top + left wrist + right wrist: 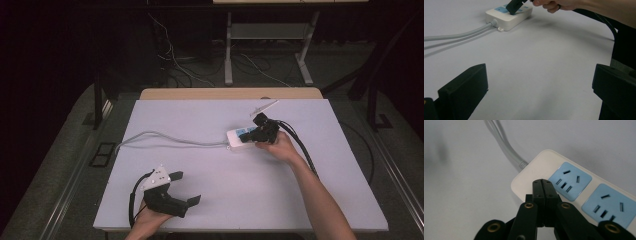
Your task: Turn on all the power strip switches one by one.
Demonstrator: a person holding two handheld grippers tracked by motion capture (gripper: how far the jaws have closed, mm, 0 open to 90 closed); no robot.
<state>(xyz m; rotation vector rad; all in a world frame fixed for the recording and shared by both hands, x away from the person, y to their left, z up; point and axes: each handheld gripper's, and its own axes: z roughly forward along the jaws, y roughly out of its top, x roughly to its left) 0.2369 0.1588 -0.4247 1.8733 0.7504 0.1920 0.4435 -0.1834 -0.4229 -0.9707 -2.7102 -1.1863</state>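
A white power strip (241, 138) with blue socket faces (570, 180) lies right of the table's middle, and its grey cable (165, 138) runs off to the left edge. My right gripper (256, 133) is over the strip, jaws shut with nothing between them, and its tips (542, 182) sit at the strip's cable end beside the first socket. Near the front left of the table my left gripper (187, 188) is held open, its two fingers (464, 92) wide apart over bare table. The left gripper view also catches the strip (509, 15) with the right gripper's tip on it.
The table (200, 165) has a pale grey top, with a wooden strip (230, 93) along its far edge. A black cable (300, 145) trails back from the right gripper along the forearm. Beyond the table are a metal stand (265, 45) and loose wires on the floor.
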